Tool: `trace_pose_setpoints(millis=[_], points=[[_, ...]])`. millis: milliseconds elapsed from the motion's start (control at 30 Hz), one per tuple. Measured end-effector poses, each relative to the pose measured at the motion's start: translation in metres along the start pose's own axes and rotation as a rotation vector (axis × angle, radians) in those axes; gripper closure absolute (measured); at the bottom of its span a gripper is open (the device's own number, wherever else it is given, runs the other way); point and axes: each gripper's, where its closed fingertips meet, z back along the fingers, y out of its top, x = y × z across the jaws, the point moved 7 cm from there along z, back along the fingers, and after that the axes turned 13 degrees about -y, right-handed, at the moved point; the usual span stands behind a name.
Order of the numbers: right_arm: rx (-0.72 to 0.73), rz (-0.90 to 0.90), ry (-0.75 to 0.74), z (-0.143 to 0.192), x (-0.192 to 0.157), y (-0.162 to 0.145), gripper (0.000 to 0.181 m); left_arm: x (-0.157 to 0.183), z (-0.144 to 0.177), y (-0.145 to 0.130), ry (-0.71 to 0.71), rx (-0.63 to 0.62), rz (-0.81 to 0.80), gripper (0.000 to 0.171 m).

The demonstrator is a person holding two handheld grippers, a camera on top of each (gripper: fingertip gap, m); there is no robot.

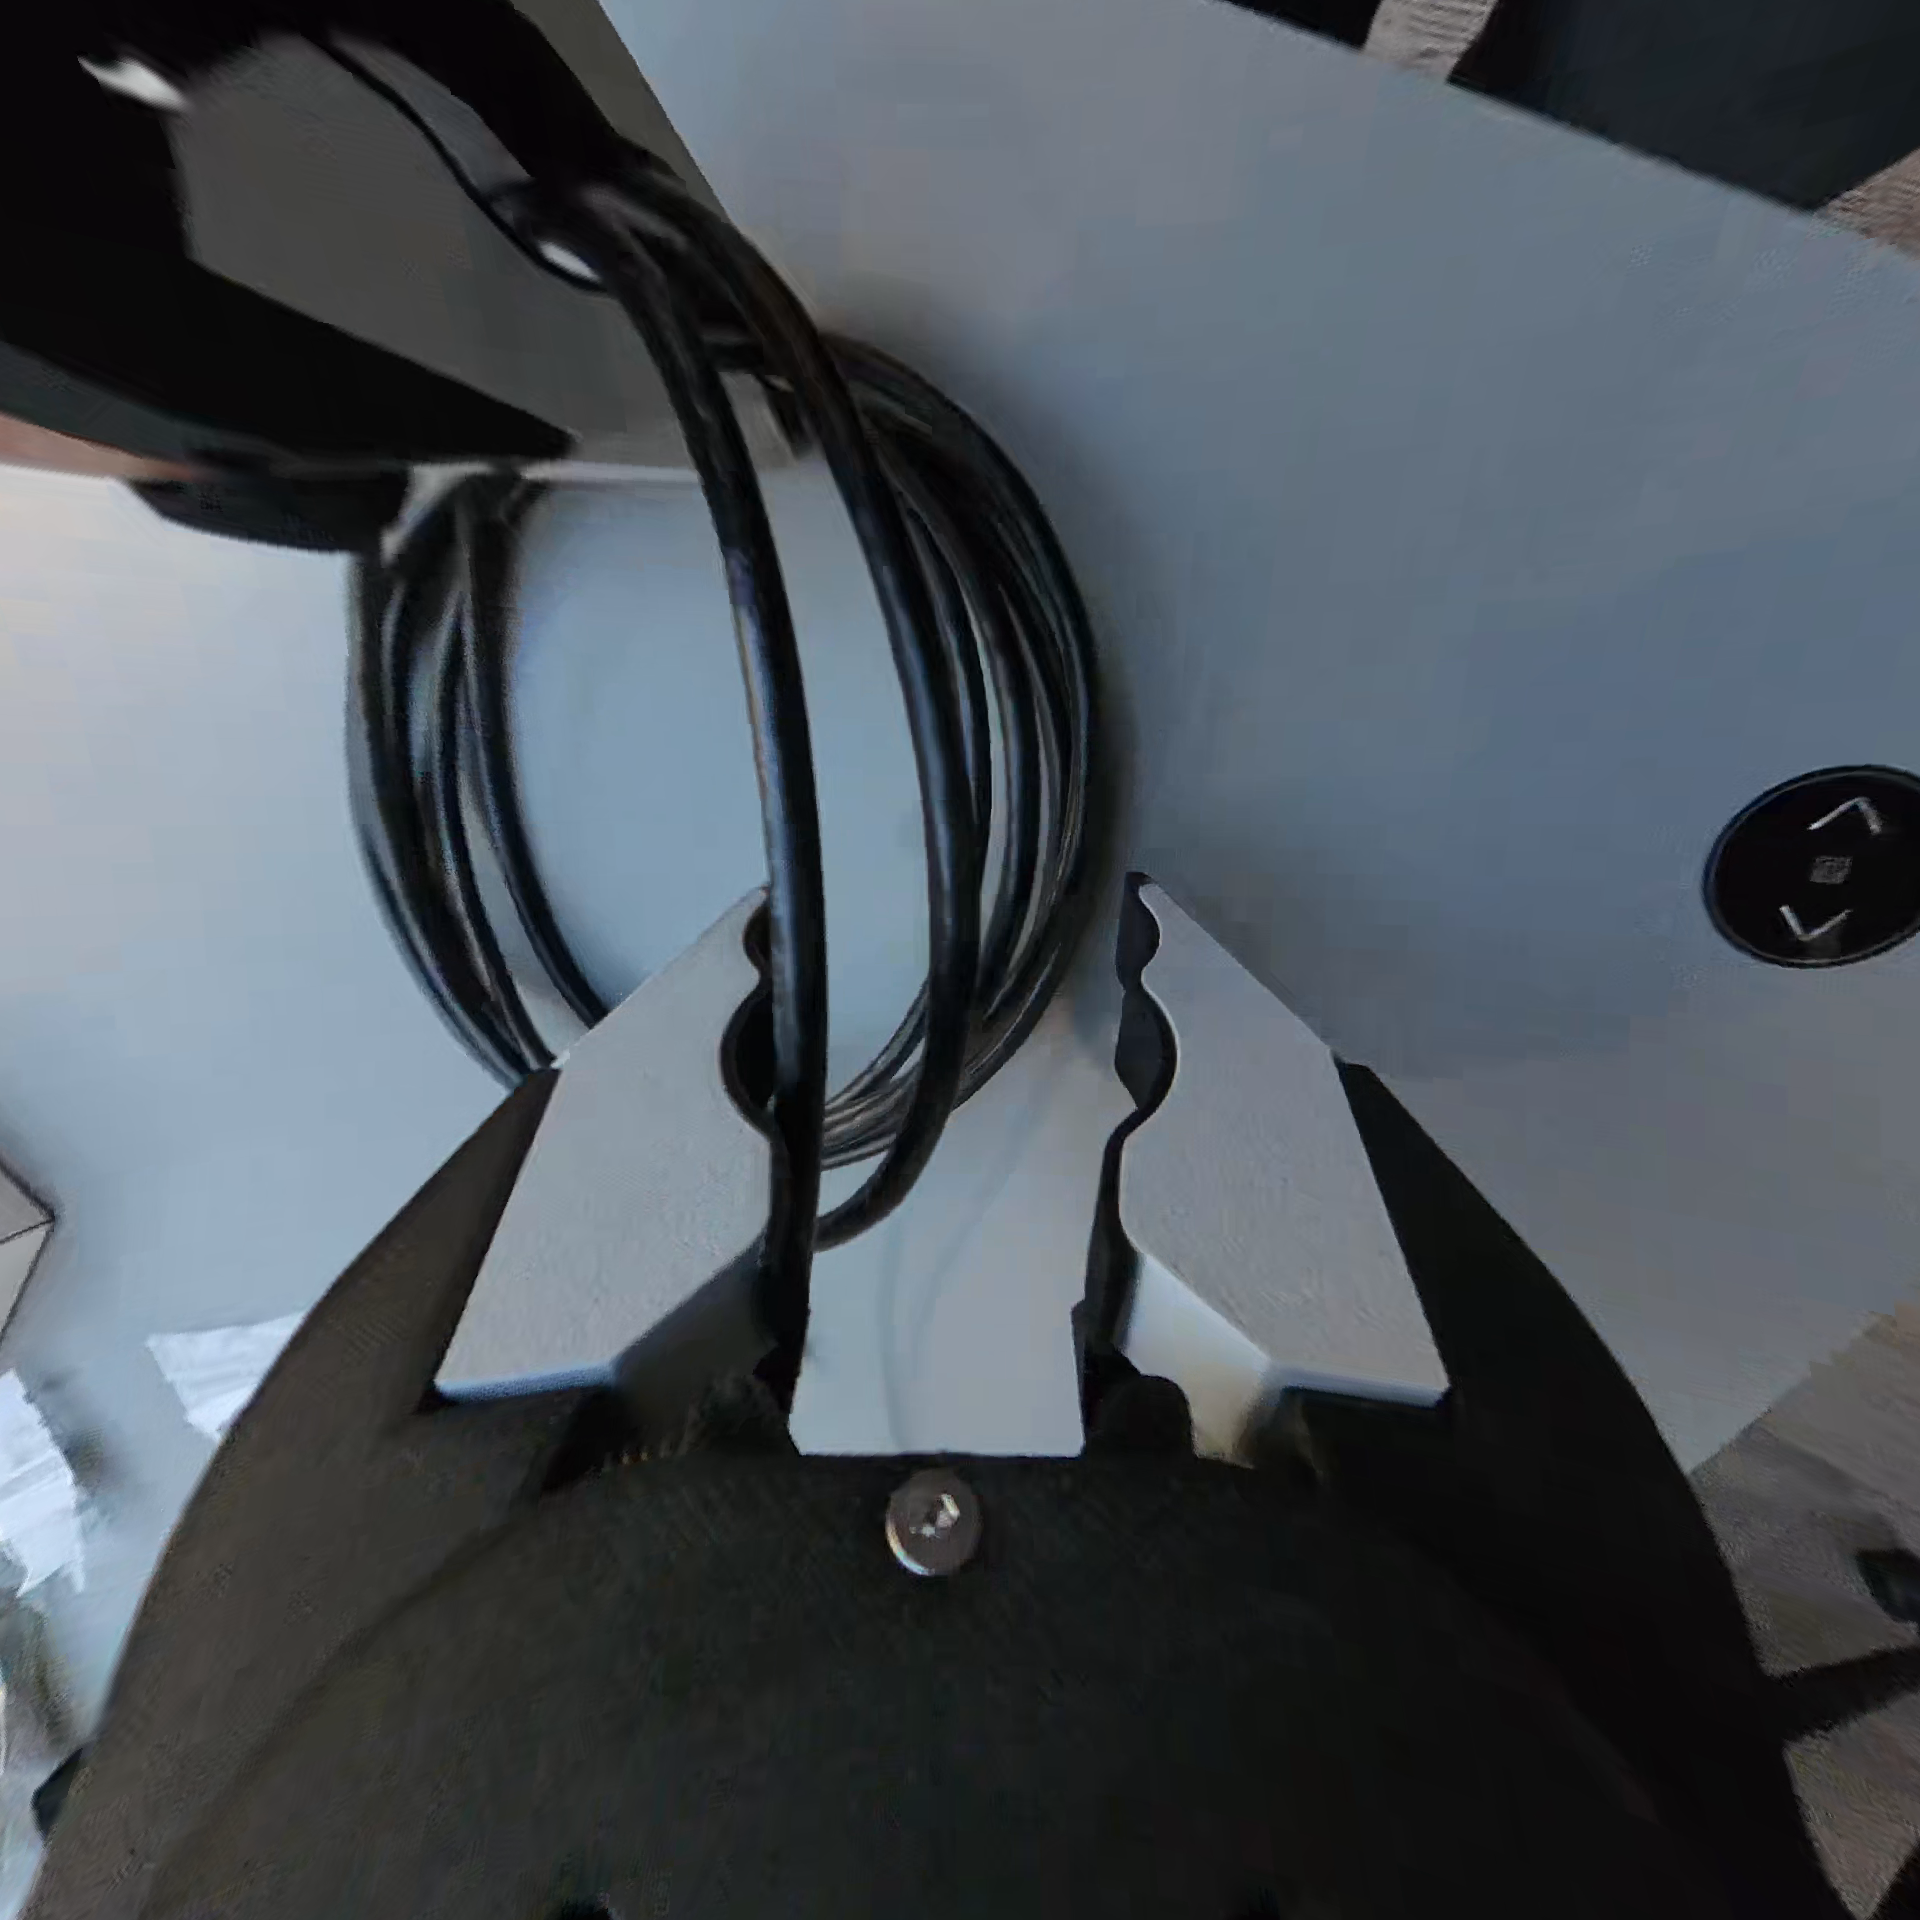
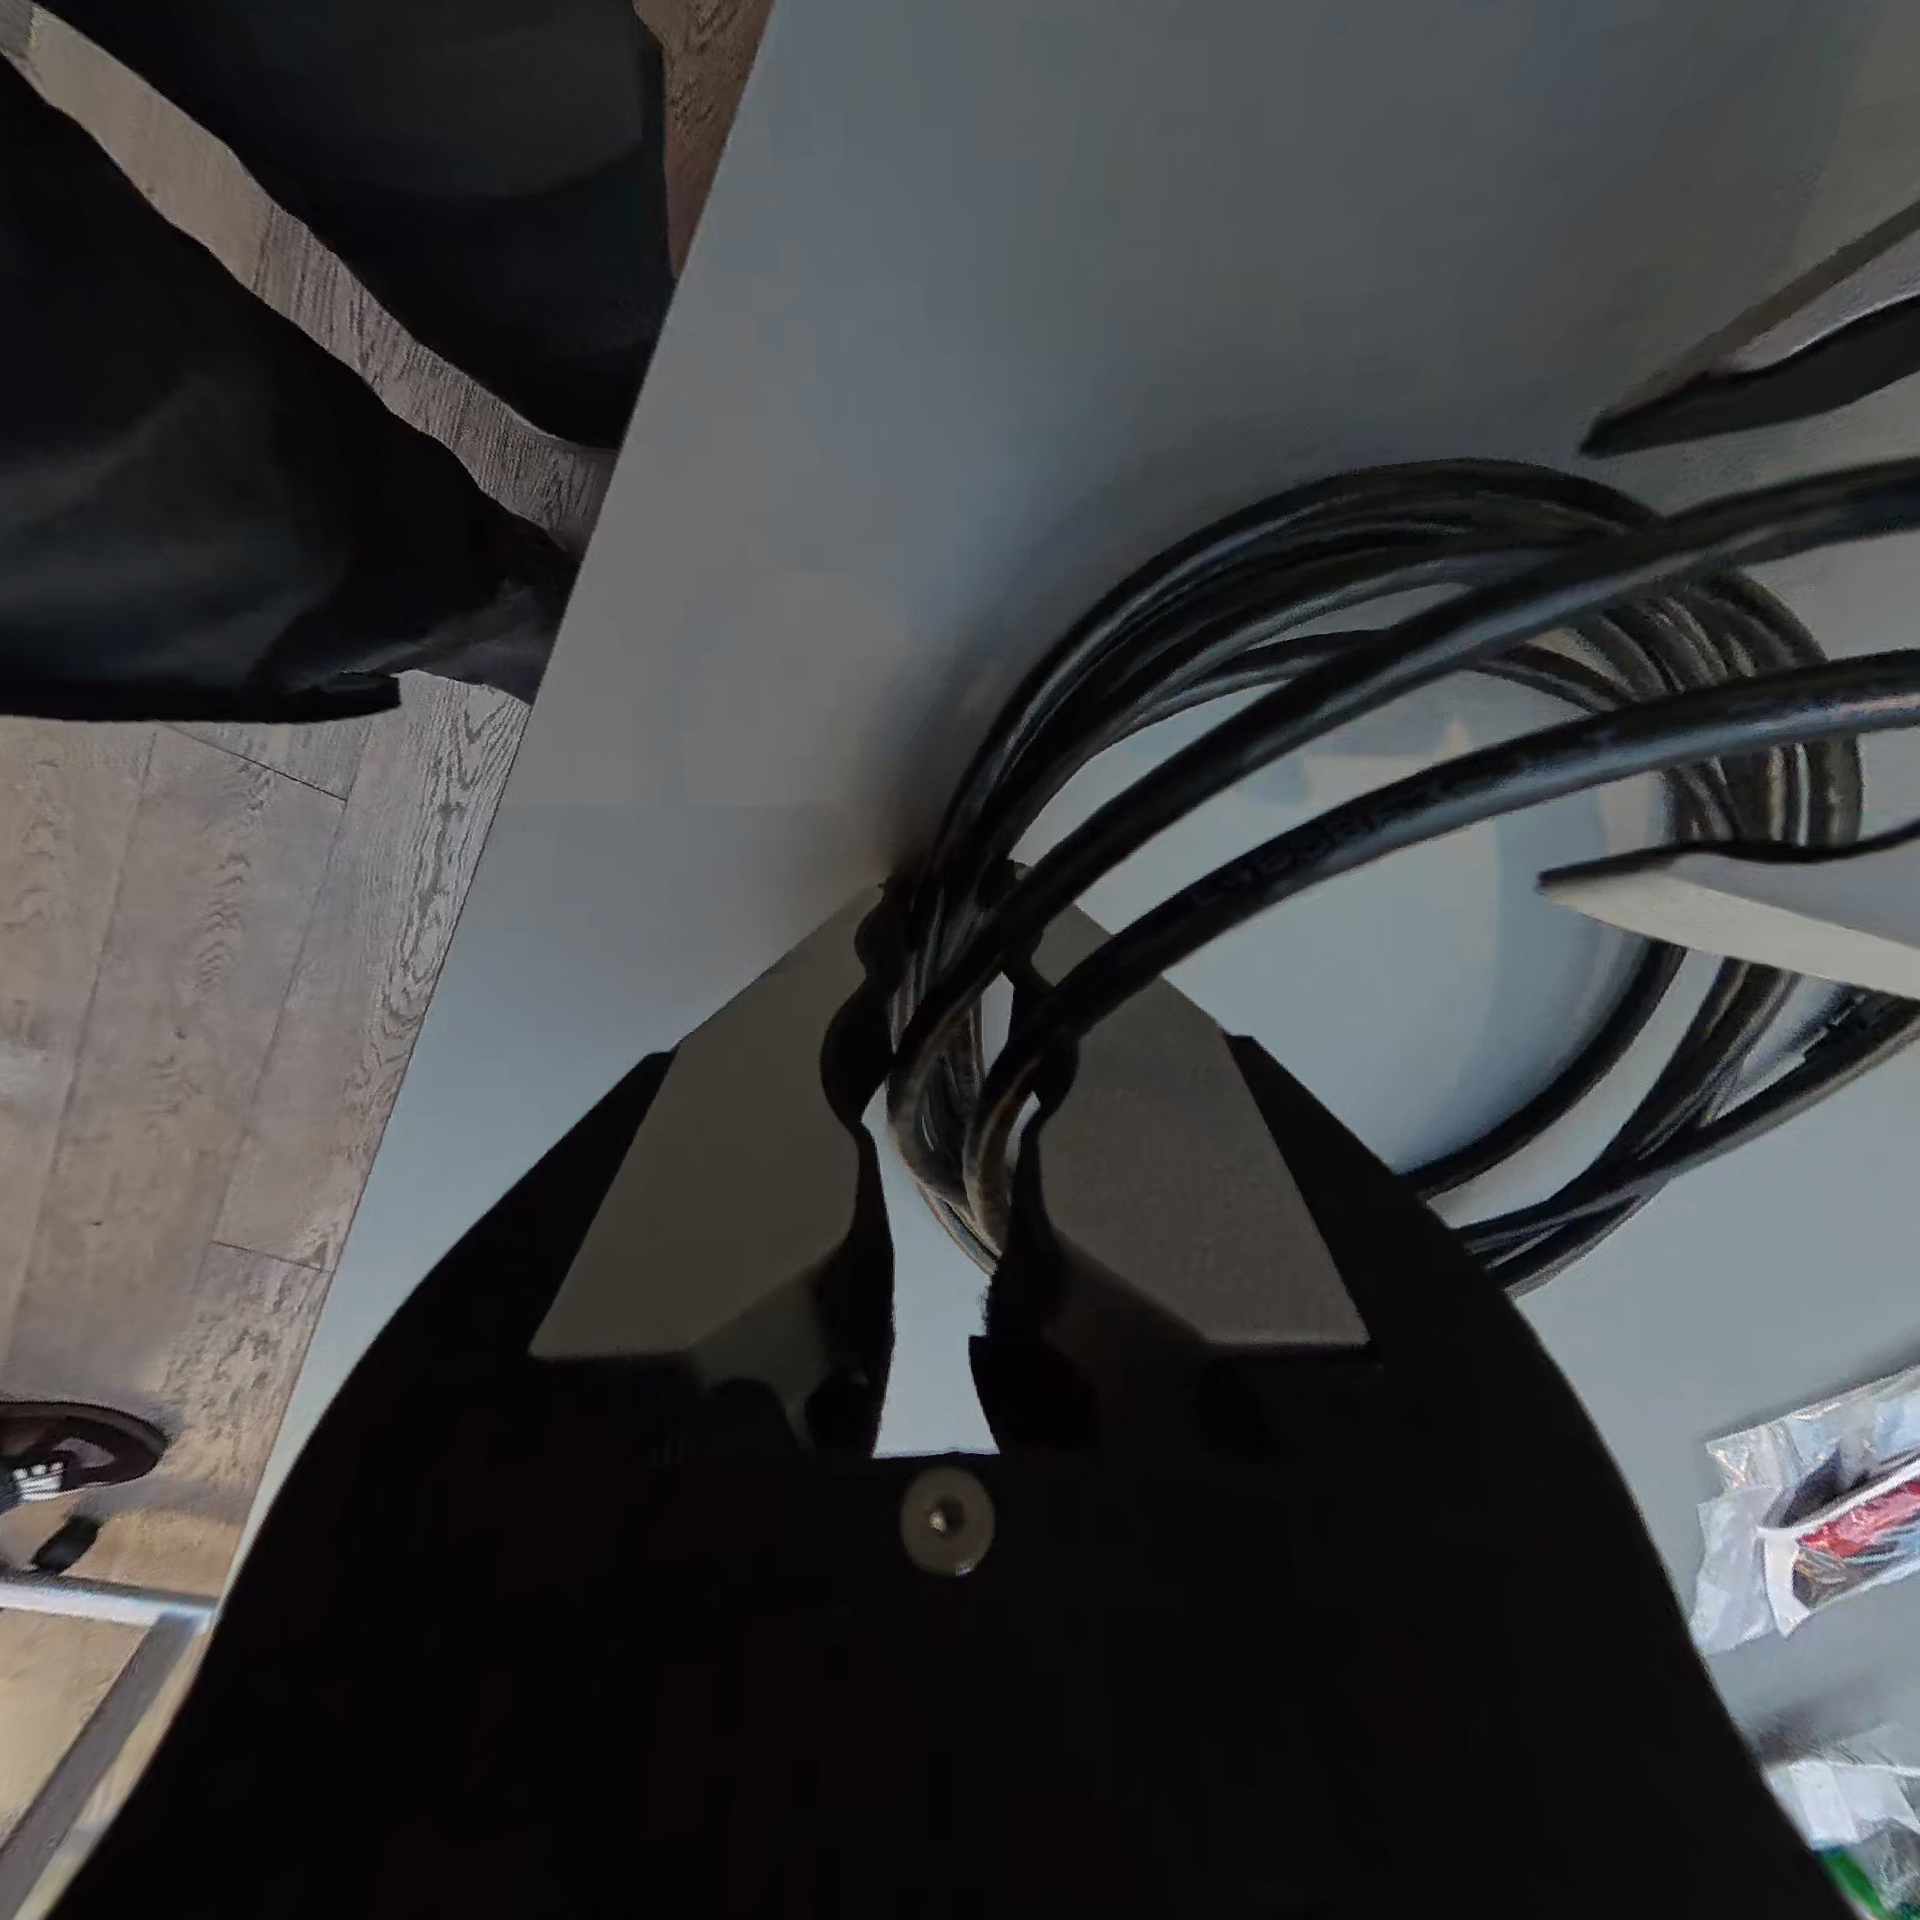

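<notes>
Right gripper (image 2: 951, 1049) clamped on the limp black cable coil (image 2: 1455, 727) on the white table (image 2: 1039, 312); left gripper (image 1: 940, 1039) jaws apart around two loops, floppy, best pinched bunched.

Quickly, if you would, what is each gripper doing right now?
Left gripper: open, two cable strands pass between its fingers.
Right gripper: shut on the cable coil.

table (image 1: 1351, 468): pale grey-white top, ran to an edge | round black button panel (image 1: 1820, 868) sat flush in tabletop, right side | floor (image 2: 208, 987): grey wood-grain planks beside table | dark shoe with white stripes (image 2: 73, 1460) on floor, lower left | clear plastic bags (image 2: 1808, 1507) lay on table, lower right
</notes>
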Motion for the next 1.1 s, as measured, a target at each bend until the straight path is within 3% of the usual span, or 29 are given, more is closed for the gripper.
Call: trace_pose_setpoints(millis=[67,133,200,233,333,400,467,533,600,667,767,833,900,1000,1100], points=[[0.026,0.019,-0.013,0.003,-0.004,-0.007,0.167,0.0,-0.015,-0.005,-0.066,-0.019,-0.037,0.117],[0.054,0.033,-0.037,0.005,-0.006,-0.014,0.167,0.003,-0.022,-0.007,-0.142,-0.018,-0.062,0.136],[0.081,0.013,-0.066,0.005,-0.004,-0.02,0.167,-0.002,-0.024,-0.005,-0.185,0.003,0.009,0.151],[0.072,-0.033,-0.08,0.005,-0.003,-0.023,0.164,-0.003,-0.025,-0.004,-0.232,0.007,0.065,0.159],[0.034,-0.239,-0.147,0.016,0.007,-0.038,0.141,-0.002,-0.026,-0.002,-0.215,0.018,0.119,0.162],[0.028,-0.437,-0.225,0.037,0.012,-0.054,0.135,-0.001,-0.026,-0.002,-0.195,0.025,0.185,0.162],[0.028,-0.811,-0.312,0.061,0.016,-0.073,0.124,-0.002,-0.027,0.001,-0.162,0.06,0.294,0.162],[0.015,-1.385,-0.39,0.076,0.015,-0.097,0.12,-0.006,-0.03,0.009,-0.114,0.094,0.421,0.162],[0.063,-1.948,-0.326,0.072,0.007,-0.11,0.109,-0.013,-0.033,0.018,-0.063,0.115,0.54,0.162],[0.103,-2.237,-0.283,0.055,0.006,-0.112,0.107,-0.021,-0.036,0.027,-0.012,0.12,0.662,0.162],[-0.063,-2.21,-0.322,0.028,0.017,-0.109,0.103,-0.034,-0.04,0.039,0.057,0.135,0.876,0.163],[-0.135,-2.073,-0.322,0.018,0.037,-0.104,0.102,-0.041,-0.042,0.046,0.105,0.137,0.972,0.163],[-0.307,-1.897,-0.301,0.005,0.05,-0.108,0.103,-0.047,-0.044,0.051,0.156,0.164,1.083,0.162],[-0.484,-1.632,-0.263,-0.004,0.067,-0.114,0.138,-0.057,-0.048,0.06,0.247,0.217,1.245,0.162],[-0.469,-1.474,-0.167,-0.008,0.082,-0.118,0.162,-0.068,-0.053,0.072,0.315,0.354,1.402,0.151]])
